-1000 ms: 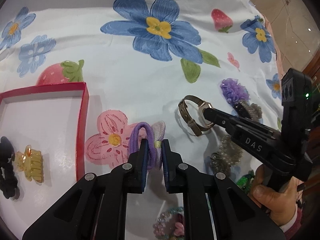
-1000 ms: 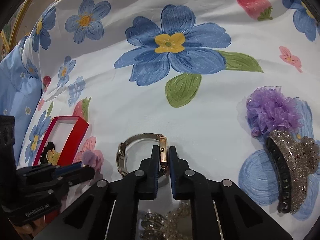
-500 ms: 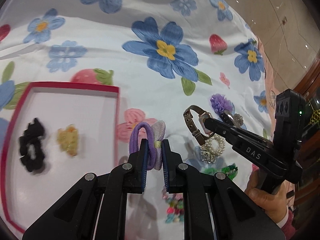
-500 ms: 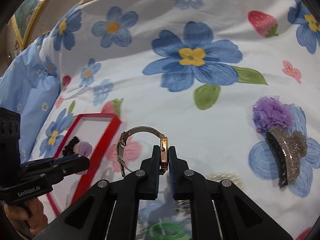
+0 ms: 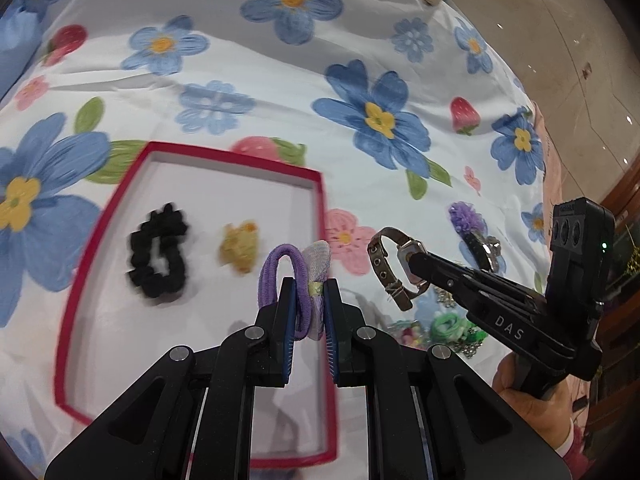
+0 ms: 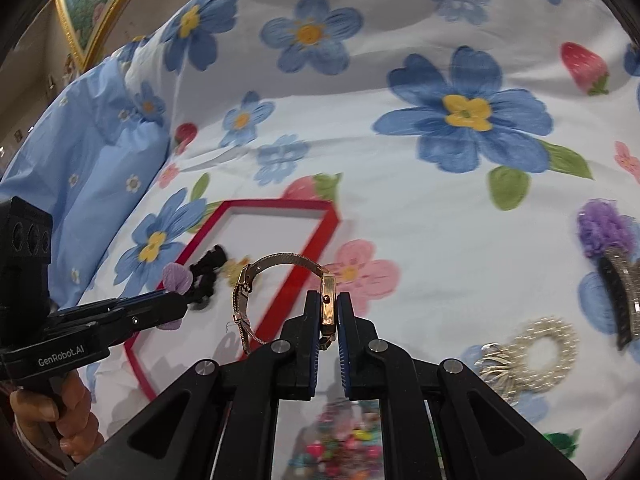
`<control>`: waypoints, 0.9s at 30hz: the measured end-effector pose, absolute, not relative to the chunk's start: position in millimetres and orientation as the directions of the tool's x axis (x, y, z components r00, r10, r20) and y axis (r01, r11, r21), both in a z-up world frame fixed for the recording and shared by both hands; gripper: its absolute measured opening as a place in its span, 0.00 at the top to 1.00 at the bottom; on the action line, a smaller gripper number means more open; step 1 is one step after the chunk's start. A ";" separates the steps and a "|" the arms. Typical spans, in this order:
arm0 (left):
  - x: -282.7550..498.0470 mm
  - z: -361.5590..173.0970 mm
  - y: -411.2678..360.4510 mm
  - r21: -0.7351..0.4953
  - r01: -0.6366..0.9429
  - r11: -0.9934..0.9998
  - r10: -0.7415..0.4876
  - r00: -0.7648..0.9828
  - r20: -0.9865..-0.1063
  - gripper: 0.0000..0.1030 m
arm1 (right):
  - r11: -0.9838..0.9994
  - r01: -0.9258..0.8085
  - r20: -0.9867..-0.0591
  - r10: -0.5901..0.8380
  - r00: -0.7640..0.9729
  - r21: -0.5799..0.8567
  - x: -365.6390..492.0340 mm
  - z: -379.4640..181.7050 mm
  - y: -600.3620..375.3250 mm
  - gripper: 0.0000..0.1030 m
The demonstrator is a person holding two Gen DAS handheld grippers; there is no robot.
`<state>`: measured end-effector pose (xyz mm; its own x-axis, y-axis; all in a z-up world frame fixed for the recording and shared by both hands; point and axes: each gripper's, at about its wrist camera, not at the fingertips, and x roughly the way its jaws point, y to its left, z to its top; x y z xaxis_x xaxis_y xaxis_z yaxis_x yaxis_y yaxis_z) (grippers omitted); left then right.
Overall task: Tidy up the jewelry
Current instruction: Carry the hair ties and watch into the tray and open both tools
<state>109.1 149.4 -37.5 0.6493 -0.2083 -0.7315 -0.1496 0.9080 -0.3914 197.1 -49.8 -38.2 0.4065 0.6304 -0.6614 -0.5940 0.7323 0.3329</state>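
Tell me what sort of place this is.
Probably a bedroom: the work surface is a bed under a flowered sheet, with a blue pillow beside it, a gilt-framed picture on the wall and tiled floor beyond.

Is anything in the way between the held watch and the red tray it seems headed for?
Nothing visible blocks it. The right gripper holds the watch in the air near the red tray; only bedsheet lies between. Inside the tray, the black scrunchie and yellow clip leave bare floor.

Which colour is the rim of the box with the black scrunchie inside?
Red; the box rim shows best in the left wrist view.
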 end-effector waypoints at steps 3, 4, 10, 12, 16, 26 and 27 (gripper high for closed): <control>99.4 -39.7 162.6 -0.391 -0.176 0.904 -0.191 0.651 -0.735 0.89 | 0.714 -0.617 -0.661 0.642 0.388 0.332 188.9 -38.2 -33.8 0.92; 96.8 -40.7 166.5 -0.389 -0.183 0.903 -0.186 0.651 -0.736 0.89 | 0.706 -0.625 -0.661 0.647 0.380 0.333 186.8 -38.3 -28.4 0.92; 86.2 -48.3 187.0 -0.387 -0.220 0.895 -0.164 0.645 -0.746 0.89 | 0.665 -0.679 -0.669 0.660 0.341 0.310 175.0 -36.3 2.6 0.92; 84.9 -52.3 192.1 -0.382 -0.228 0.895 -0.159 0.638 -0.753 0.89 | 0.651 -0.698 -0.676 0.660 0.327 0.298 172.4 -37.2 12.9 0.92; 83.4 -59.8 202.9 -0.370 -0.244 0.896 -0.145 0.627 -0.766 0.89 | 0.638 -0.720 -0.694 0.649 0.312 0.273 168.7 -43.2 31.6 0.92; 96.7 -86.2 218.0 -0.349 -0.272 0.897 -0.135 0.582 -0.802 0.89 | 0.632 -0.747 -0.753 0.589 0.291 0.206 169.2 -65.1 61.1 0.92; 98.9 -89.4 218.2 -0.345 -0.274 0.898 -0.134 0.576 -0.807 0.89 | 0.630 -0.752 -0.763 0.579 0.289 0.194 169.1 -67.2 64.4 0.92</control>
